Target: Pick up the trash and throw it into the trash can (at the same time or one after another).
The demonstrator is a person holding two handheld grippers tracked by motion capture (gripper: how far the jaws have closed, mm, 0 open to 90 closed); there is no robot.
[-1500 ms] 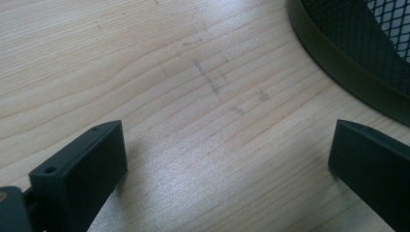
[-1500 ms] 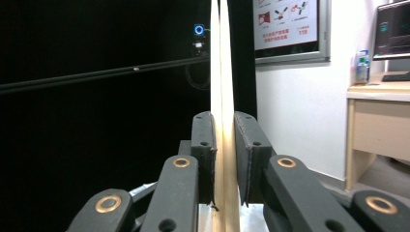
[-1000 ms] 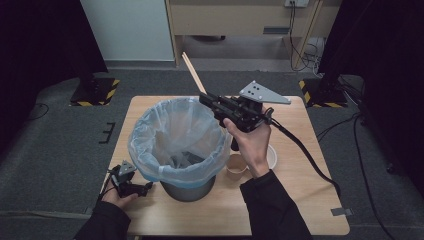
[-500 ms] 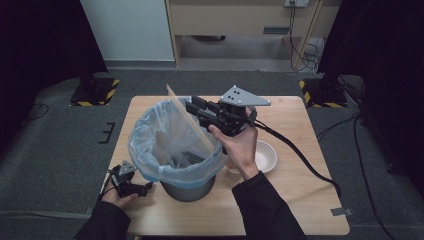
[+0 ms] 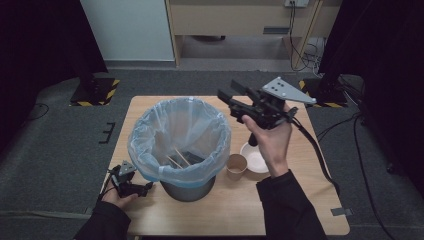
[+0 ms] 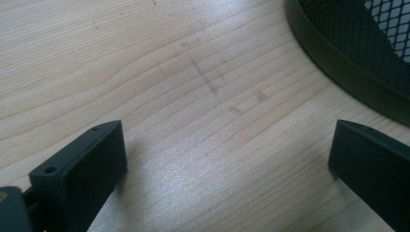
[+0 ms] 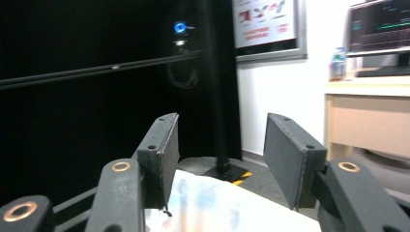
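Note:
A dark mesh bin [image 5: 187,187] lined with a clear plastic bag [image 5: 150,130] stands at the middle of the wooden table [image 5: 300,210]. Thin wooden sticks [image 5: 176,159] lie inside it. My right gripper [image 5: 227,92] hovers above the bin's right rim and points left. Its jaws have just been opening, and nothing is between them [image 7: 220,154]. The bag's rim [image 7: 217,205] shows just below those jaws. My left gripper [image 5: 146,188] rests on the table at the bin's front left. It stands wide open [image 6: 227,164] over bare wood, with the bin's base [image 6: 348,53] just ahead.
A brown paper cup [image 5: 236,165] and a white bowl [image 5: 256,160] sit right of the bin, under my right forearm. The right gripper's cable [image 5: 320,155] trails across the table's right side. Cabinets and cables stand beyond the table's far edge.
The right gripper carried a wooden stick left over the bin, opened and let it drop inside, then drew back right and slightly up. The left gripper stayed put.

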